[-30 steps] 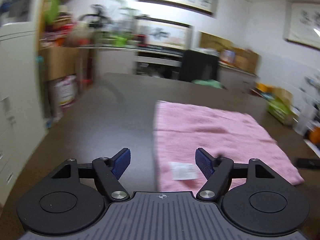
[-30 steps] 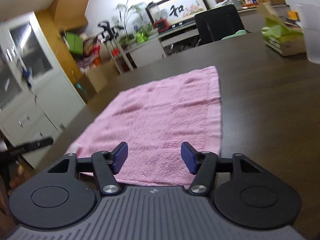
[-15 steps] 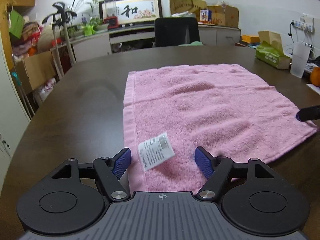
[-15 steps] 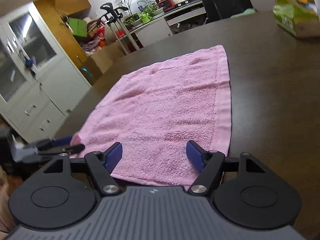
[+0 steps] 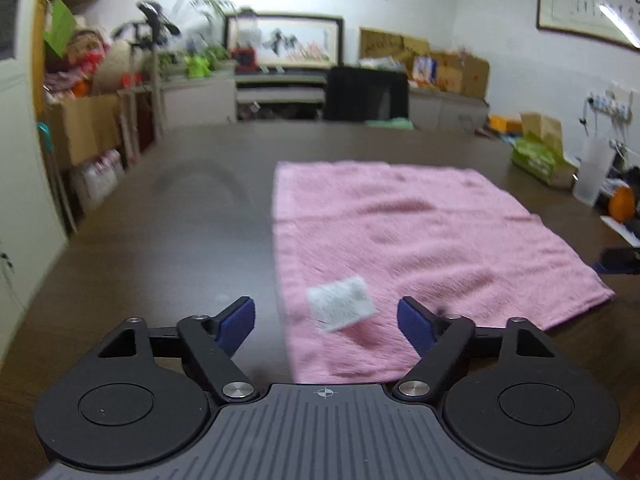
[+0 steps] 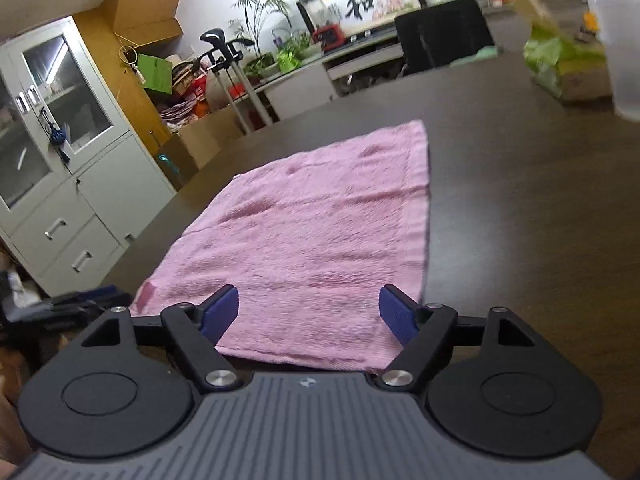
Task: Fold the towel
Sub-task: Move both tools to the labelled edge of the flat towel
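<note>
Towel (image 5: 420, 240), pink, lies flat and unfolded on the dark table (image 5: 160, 240), mid-frame in both views. Left gripper (image 5: 326, 320) and right gripper (image 6: 308, 314) have just been opening; both stand wide and empty over the towel's near edge, pads clear of the cloth. Risks: pinching only the white tag (image 5: 342, 308) at lower centre, or uneven corner grabs, giving a skewed fold.
</note>
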`<state>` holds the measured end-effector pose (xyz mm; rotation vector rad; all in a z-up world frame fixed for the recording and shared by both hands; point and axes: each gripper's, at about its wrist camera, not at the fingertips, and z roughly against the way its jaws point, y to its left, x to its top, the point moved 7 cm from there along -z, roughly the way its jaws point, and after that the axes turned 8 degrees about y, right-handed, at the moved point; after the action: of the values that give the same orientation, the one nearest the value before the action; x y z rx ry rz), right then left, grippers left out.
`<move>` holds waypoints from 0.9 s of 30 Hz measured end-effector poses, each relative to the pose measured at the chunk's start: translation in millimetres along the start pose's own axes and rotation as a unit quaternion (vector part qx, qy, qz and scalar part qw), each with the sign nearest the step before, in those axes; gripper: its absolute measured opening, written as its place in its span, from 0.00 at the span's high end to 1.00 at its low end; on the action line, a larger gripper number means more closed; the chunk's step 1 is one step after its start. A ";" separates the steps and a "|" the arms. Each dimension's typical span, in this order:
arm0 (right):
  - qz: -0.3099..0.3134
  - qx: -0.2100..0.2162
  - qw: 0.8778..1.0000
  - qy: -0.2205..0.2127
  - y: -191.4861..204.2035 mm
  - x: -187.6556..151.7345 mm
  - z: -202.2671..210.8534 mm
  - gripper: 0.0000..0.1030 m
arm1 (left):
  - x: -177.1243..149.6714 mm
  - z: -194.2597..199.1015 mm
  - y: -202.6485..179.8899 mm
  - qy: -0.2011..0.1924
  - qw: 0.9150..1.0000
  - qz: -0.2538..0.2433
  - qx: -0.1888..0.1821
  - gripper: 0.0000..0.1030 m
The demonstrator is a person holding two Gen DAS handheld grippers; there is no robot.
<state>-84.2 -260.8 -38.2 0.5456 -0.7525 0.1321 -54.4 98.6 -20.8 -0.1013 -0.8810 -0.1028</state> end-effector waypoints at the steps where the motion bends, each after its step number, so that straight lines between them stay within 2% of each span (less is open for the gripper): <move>1: 0.005 -0.005 1.000 -0.005 -0.7 -1.9 4.2 0.17 | -1.0 3.1 3.3 -0.004 1.000 0.001 0.001 0.17; 3: 0.015 -0.014 1.000 -0.010 -2.1 -7.5 10.3 0.15 | -5.1 10.0 10.2 -0.010 1.000 0.002 0.002 0.12; 8: 0.020 -0.032 0.999 -0.011 -8.7 -22.1 18.2 0.13 | -20.2 13.6 -1.3 -0.003 1.000 -0.026 -0.017 0.12; 12: 0.012 -0.032 0.999 -0.005 -12.4 -28.6 17.0 0.12 | -25.0 9.4 -21.7 0.006 0.998 -0.038 -0.048 0.12; 17: 0.015 -0.031 0.999 -0.006 -10.3 -30.3 15.1 0.10 | -22.6 1.1 -29.5 0.019 0.998 -0.030 -0.053 0.14; 22: 0.025 -0.033 0.999 -0.006 -7.3 -30.9 12.5 0.10 | -22.5 -11.1 -25.5 0.051 0.997 -0.006 -0.053 0.18; 27: 0.037 -0.038 0.999 -0.006 -5.8 -32.8 11.3 0.09 | -21.4 -13.0 -23.6 0.049 0.997 0.000 -0.051 0.25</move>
<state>-113.3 -269.0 -56.2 0.4473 -0.7876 0.1683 -61.1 74.6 -44.5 -0.1910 -0.7780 -0.1517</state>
